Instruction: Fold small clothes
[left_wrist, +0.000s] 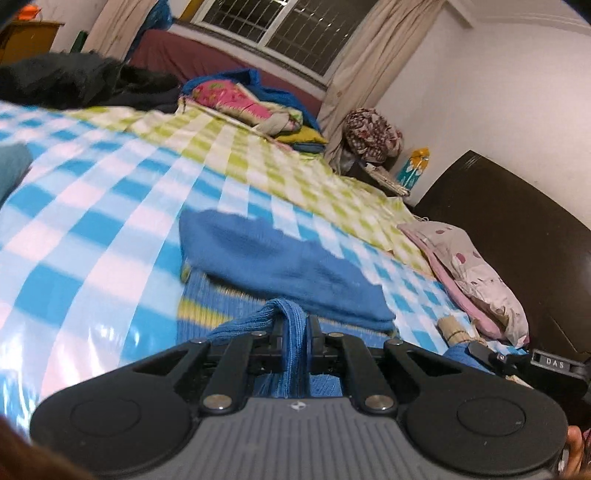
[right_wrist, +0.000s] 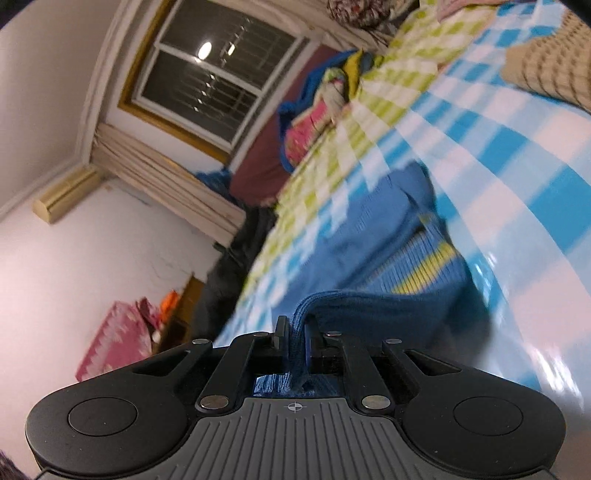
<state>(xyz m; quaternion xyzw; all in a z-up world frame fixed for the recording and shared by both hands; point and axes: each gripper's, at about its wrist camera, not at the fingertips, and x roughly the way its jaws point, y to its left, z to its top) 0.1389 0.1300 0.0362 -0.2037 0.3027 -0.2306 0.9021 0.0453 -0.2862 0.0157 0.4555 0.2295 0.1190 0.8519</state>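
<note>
A small blue knitted sweater (left_wrist: 280, 266) with yellow stripes lies on the blue-and-white checked bedsheet (left_wrist: 92, 229). My left gripper (left_wrist: 295, 325) is shut on a bunched edge of the sweater, with ribbed blue knit pinched between its fingers. In the right wrist view the same blue sweater (right_wrist: 391, 236) stretches away from my right gripper (right_wrist: 297, 328), which is shut on another ribbed edge of it. The other gripper's tip (left_wrist: 491, 356) shows at the right edge of the left wrist view, also against blue cloth. Both views are tilted and blurred.
A green-and-white checked part of the sheet (left_wrist: 280, 162) lies beyond. A pile of pink, yellow and blue clothes (left_wrist: 251, 107) sits at the far side. A pink spotted pillow (left_wrist: 476, 280) leans on the dark headboard (left_wrist: 517, 236). A beige knitted garment (right_wrist: 550, 70) lies on the bed. A black fuzzy item (left_wrist: 74, 81) lies at the far left.
</note>
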